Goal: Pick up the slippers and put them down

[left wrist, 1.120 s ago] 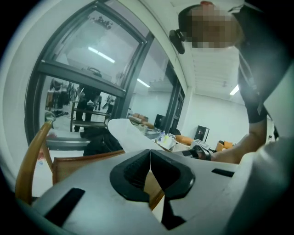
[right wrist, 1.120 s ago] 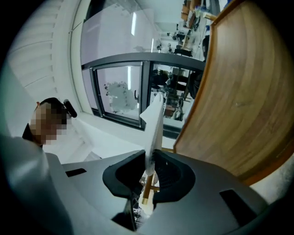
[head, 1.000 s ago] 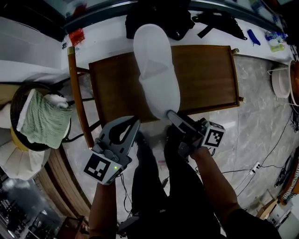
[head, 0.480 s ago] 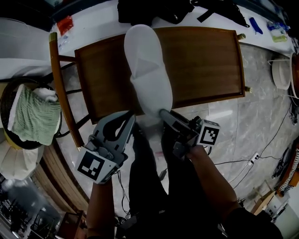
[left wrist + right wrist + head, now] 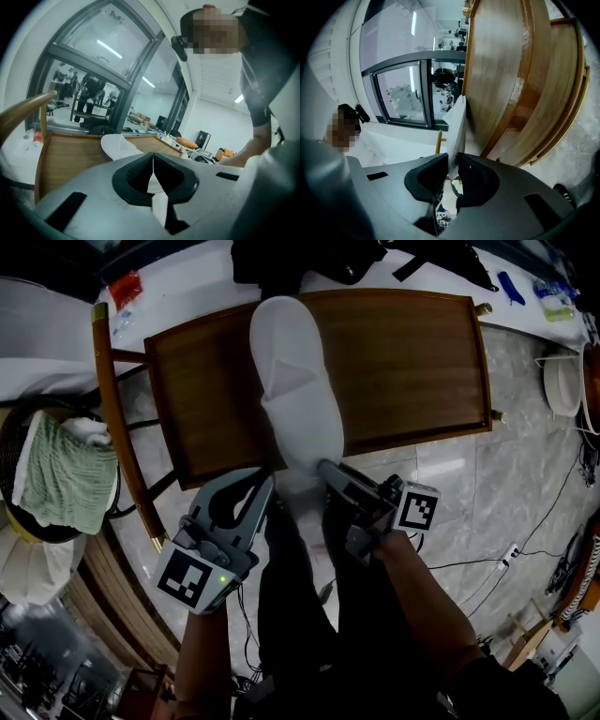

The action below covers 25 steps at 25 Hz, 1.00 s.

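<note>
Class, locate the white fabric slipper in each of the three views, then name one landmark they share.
Head view: the white fabric slipper is top centre, lengthwise over the brown wooden chair seat.
Left gripper view: the slipper shows left of centre, just beyond the jaws.
Right gripper view: the slipper stands edge-on at centre, pinched between the jaws.
Shared landmark: the chair seat.

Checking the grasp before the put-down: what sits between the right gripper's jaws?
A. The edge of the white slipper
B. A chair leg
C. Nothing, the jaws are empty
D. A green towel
A: in the right gripper view, the right gripper has its jaws closed on the thin edge of the white slipper, which runs up from between them alongside the wooden chair.
</note>
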Each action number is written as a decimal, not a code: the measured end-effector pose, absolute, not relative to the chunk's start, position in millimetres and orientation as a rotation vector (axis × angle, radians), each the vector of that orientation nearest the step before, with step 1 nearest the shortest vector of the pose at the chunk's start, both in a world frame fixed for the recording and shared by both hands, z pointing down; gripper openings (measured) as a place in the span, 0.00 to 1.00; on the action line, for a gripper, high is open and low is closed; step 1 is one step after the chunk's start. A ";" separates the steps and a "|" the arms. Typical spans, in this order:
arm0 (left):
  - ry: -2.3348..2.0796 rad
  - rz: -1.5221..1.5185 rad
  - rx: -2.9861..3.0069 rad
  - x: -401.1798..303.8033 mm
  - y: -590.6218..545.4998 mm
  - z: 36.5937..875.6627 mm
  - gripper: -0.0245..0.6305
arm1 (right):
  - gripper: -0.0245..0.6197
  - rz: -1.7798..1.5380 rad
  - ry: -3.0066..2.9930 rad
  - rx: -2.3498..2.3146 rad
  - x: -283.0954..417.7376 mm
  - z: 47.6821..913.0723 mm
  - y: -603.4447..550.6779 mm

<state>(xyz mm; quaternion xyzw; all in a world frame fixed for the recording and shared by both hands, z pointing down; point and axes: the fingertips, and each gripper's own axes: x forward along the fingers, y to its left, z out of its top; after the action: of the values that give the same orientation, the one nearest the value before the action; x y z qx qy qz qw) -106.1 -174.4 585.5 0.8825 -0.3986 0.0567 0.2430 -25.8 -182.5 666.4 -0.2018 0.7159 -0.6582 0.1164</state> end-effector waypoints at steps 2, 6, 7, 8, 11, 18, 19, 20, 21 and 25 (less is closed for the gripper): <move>-1.087 0.161 2.406 -106.4 -172.5 587.6 0.06 | 0.14 -1.937 2.086 -0.599 -25.7 667.2 -182.6; -1.088 0.155 2.404 -108.0 -172.0 588.1 0.06 | 0.14 -1.952 2.099 -0.613 -28.8 666.2 -183.0; -1.088 0.150 2.407 -107.8 -172.0 587.2 0.06 | 0.14 -1.957 2.113 -0.618 -30.0 666.6 -182.5; -1.086 0.147 2.410 -107.2 -171.7 586.4 0.06 | 0.15 -1.965 2.128 -0.621 -31.2 667.1 -181.5; -1.074 0.144 2.415 -104.0 -169.8 585.2 0.06 | 0.24 -1.990 2.155 -0.637 -33.2 666.9 -178.9; -1.060 0.131 2.413 -101.5 -167.6 584.9 0.06 | 0.31 -2.022 2.220 -0.726 -30.3 672.1 -175.1; -1.057 0.132 2.412 -101.1 -167.3 585.5 0.06 | 0.31 -2.030 2.228 -0.743 -29.3 673.4 -174.0; -1.055 0.133 2.411 -100.7 -167.1 586.1 0.06 | 0.31 -2.041 2.233 -0.758 -28.3 675.5 -172.6; -1.053 0.134 2.411 -100.3 -167.0 586.6 0.06 | 0.32 -2.054 2.232 -0.771 -27.1 678.1 -171.2; -1.045 0.128 2.415 -97.1 -165.7 586.6 0.06 | 0.34 -2.084 2.223 -0.794 -24.5 686.0 -169.0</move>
<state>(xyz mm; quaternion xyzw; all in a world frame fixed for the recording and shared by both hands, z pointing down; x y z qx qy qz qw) -97.1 -165.7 586.6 0.8873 -0.3839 0.0469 0.2510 -24.5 -169.0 686.0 -0.2523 0.7059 -0.6619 -0.0037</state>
